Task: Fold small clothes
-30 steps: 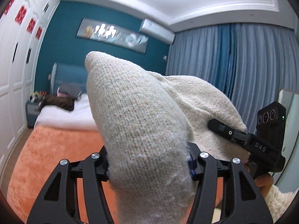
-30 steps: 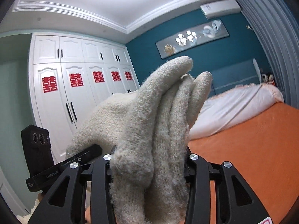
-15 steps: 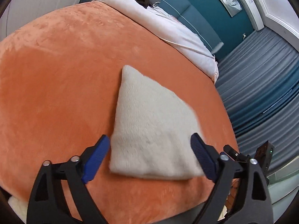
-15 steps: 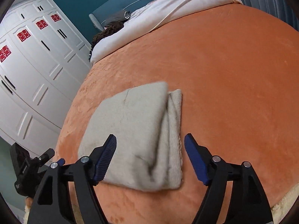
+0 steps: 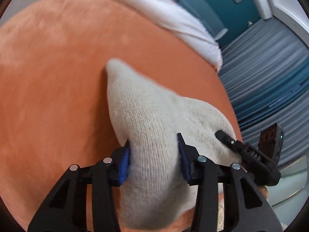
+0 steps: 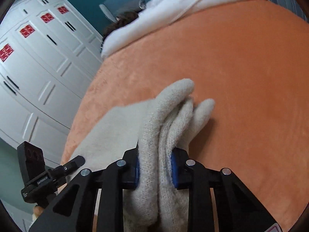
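evidently mid-fold: left gripper (image 5: 153, 160) and right gripper (image 6: 155, 167) each clamped the cream knit garment (image 5: 146, 116), already bunched in layers, low centre of frame on the orange bedspread (image 5: 54, 73); flattening remained.

Left gripper (image 5: 153, 152) angles down, blue pads (image 5: 124, 160) squeezed in tight on the knit cloth (image 5: 150, 119). Right gripper (image 6: 155, 166) alongside, likewise clamped on its bunched edge.

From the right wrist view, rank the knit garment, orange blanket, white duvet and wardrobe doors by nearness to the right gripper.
1. Cream knit garment, clamped in the right gripper.
2. Orange blanket, under and beyond it.
3. White duvet, across the bed's far end.
Wardrobe doors stand off to the left; I cannot rank them against the duvet.
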`<state>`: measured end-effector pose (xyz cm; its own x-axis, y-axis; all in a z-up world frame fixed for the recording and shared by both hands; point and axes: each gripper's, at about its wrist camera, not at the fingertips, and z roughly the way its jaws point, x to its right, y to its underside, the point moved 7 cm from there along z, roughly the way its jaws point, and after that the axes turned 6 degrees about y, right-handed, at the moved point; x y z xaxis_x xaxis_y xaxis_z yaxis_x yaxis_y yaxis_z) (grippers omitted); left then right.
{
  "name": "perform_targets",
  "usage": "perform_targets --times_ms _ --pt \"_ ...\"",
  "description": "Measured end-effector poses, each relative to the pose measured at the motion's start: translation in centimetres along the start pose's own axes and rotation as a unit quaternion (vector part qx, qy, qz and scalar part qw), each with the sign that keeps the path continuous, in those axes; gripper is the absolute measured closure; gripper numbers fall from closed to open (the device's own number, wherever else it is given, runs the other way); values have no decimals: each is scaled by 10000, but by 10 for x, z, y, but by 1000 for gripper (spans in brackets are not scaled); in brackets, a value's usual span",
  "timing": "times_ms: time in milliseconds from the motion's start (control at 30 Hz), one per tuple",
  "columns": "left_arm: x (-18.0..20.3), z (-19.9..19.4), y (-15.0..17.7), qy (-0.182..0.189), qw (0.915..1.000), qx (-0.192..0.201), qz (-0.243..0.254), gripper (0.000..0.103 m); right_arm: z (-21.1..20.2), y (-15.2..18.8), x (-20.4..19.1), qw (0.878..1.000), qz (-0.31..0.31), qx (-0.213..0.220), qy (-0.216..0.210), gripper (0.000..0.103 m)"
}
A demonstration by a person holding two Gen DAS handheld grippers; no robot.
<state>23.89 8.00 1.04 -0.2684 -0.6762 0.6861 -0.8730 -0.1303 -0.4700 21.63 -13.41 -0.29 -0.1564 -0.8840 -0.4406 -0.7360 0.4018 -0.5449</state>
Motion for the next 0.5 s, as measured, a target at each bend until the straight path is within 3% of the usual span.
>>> perform_targets --times_ms 100,200,300,367,433,500 --pt "33 -14 -12 272 9987 274 330 62 -42 -25 -3 9982 -153 564 -139 80" --pt "39 -4 -4 222 9985 283 402 61 -46 -27 21 9978 -157 626 132 78" --pt "13 34 23 -459 9982 -53 376 58 17 6 71 9979 163 -270 563 72" --pt "-4 55 41 -1133 9915 -384 517 57 44 30 92 9924 302 -785 901 72" --pt "4 47 44 -1374 9862 -261 887 55 19 26 82 9960 322 -312 778 70" --pt "15 36 40 -1512 9829 -190 1034 55 -15 20 63 9952 52 129 969 70"
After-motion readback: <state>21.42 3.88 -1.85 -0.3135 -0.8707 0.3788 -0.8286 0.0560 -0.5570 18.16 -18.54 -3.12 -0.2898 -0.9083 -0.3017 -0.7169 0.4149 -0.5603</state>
